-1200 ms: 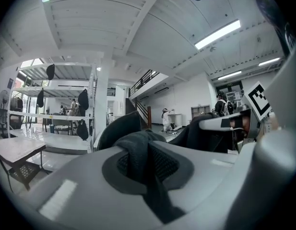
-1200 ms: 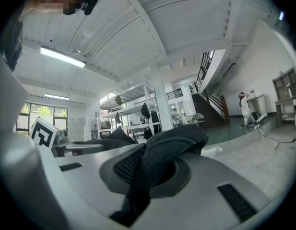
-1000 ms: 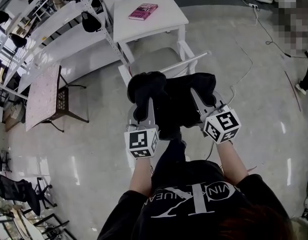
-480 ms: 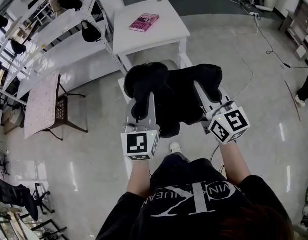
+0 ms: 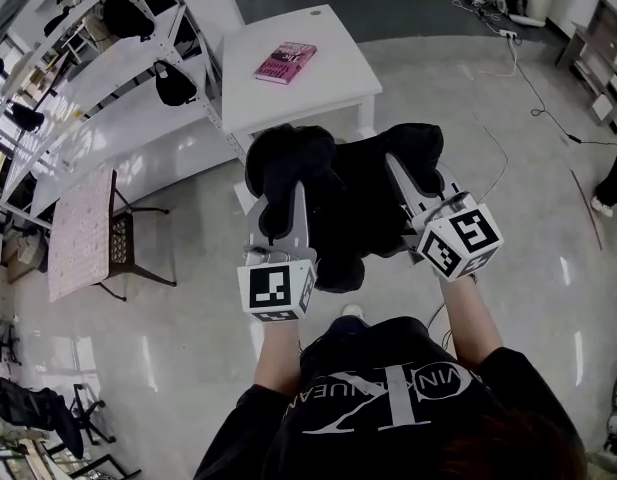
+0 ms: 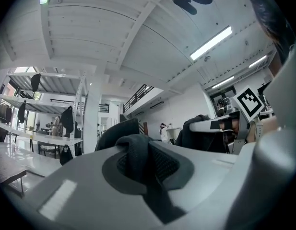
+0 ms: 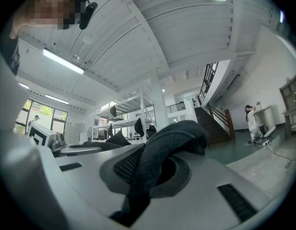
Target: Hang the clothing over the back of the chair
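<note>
The black clothing (image 5: 348,203) hangs bunched between my two grippers, high above the floor. My left gripper (image 5: 286,203) is shut on its left part, and a dark fold (image 6: 138,159) is pinched between the jaws. My right gripper (image 5: 406,173) is shut on the right part, with a thick fold (image 7: 169,143) gripped and draping over the jaw. In the left gripper view the right gripper (image 6: 219,126) stands level beside it. The clothing and both grippers hide the chair in the head view.
A white table (image 5: 333,78) with a pink book (image 5: 285,61) stands just beyond the clothing. White shelving (image 5: 108,98) with dark bags runs along the left. A small patterned table (image 5: 78,233) and a dark chair (image 5: 133,243) sit left. Cables (image 5: 508,58) lie far right.
Both grippers have risen and moved toward the white table, carrying the clothing. The white chair frame that showed under the clothing one second ago is now covered.
</note>
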### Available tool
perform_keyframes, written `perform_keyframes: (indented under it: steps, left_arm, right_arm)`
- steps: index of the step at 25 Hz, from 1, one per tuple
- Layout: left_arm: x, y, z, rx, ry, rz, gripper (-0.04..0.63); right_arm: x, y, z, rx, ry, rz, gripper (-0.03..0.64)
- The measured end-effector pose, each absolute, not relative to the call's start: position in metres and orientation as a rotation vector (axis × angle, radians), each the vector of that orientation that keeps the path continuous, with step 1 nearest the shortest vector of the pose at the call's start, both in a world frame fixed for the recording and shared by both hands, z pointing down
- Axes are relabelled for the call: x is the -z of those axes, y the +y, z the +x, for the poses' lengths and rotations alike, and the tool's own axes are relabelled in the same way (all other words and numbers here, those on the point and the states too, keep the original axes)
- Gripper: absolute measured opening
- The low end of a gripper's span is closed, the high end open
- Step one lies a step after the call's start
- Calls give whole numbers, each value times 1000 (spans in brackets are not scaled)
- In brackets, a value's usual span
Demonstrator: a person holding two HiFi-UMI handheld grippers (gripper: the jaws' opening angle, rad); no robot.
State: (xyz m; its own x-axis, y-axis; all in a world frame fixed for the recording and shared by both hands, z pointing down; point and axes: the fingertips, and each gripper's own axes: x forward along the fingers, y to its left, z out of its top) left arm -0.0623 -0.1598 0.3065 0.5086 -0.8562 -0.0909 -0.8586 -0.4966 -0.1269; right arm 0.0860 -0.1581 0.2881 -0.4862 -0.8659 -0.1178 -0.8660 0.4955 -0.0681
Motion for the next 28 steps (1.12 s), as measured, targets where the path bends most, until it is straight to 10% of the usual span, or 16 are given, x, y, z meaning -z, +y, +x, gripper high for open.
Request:
perform_keyframes:
  steps: [28]
  left_arm:
    - [-375,-294,-71,412,1627,-2495,44]
  right_arm:
    - [-380,-334,66,131,3082,-1428,37]
